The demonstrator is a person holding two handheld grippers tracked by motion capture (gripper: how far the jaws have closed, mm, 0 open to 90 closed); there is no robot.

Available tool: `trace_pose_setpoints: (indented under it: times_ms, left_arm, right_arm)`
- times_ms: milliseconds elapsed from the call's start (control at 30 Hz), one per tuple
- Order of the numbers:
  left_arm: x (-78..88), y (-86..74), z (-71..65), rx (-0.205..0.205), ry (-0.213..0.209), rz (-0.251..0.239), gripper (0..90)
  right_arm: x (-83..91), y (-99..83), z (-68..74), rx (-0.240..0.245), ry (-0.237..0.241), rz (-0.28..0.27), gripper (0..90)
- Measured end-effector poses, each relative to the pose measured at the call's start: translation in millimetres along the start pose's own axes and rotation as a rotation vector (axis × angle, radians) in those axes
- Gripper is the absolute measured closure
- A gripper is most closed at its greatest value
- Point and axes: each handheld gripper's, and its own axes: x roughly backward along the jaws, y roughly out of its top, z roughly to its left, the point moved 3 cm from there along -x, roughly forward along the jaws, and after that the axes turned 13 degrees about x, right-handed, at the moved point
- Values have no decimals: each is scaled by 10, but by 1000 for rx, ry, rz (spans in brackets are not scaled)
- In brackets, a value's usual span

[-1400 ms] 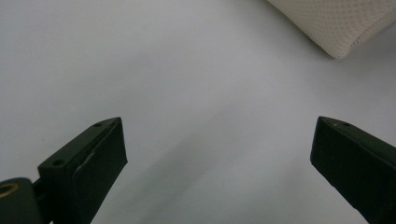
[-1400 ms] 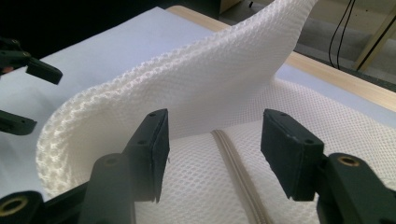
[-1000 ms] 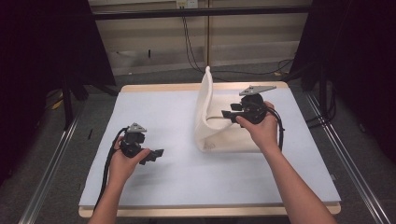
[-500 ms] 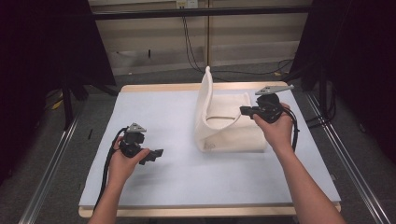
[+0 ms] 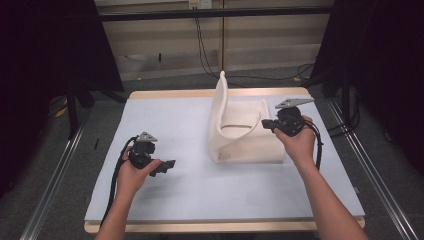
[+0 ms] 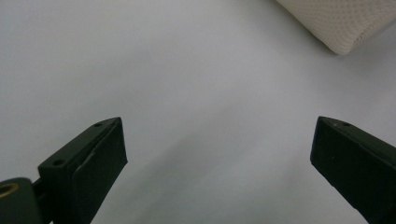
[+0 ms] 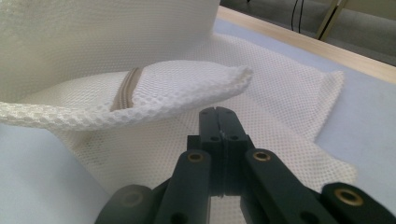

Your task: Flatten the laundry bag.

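The white mesh laundry bag point(image 5: 240, 135) stands half-upright at the bench's point(image 5: 165, 200) far right. The right hand-held gripper point(image 7: 218, 114) – jaws pressed together, empty – sits just below its zippered edge; the left hand-held gripper point(image 6: 217, 154) gapes wide over bare bench.

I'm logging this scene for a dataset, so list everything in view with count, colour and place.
White mesh laundry bag with a beige zipper: one, white, on the right half of the table, one side standing upright, the zippered flap curling over the flat part.
Pale blue mat: one, covers the table top under the bag.
Wooden table: one, light wood edge around the mat.
Black cables: several, on the grey floor behind the table.
Left gripper: one, black, open, above the bare mat at the near left.
Right gripper: one, black, fingers shut with nothing between them, beside the bag's flap.
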Motion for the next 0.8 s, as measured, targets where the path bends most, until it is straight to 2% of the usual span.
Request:
trace_pose_setpoints:
  times_ms: [167,267,333,367,400,567,700,733,800]
  left_arm:
    - [-12,-3,0,1,4,4,32]
    - [-11,-3,1,1,4,4,33]
    - [4,-1,12,-9,-3,29,32]
    - [2,-3,12,-9,2,24,32]
    - [0,-5,12,-11,7,18,33]
    - [2,-8,5,-3,0,11,32]
    - [26,-13,31,-8,4,20,33]
    - [13,-21,31,2,-4,3,33]
    - [20,-27,49,7,0,14,33]
  right_arm:
    - [-114,99,118,-2,20,-45,900]
    - [-156,159,179,6,30,-49,900]
    - [-236,249,278,23,48,-65,900]
    - [-236,249,278,23,48,-65,900]
    - [-296,303,351,30,66,-70,900]
    - [-412,399,500,44,101,-88,900]
    - [-439,373,516,65,96,-70,894]
    - [-439,373,516,65,96,-70,894]
    - [-429,326,480,60,90,-66,872]
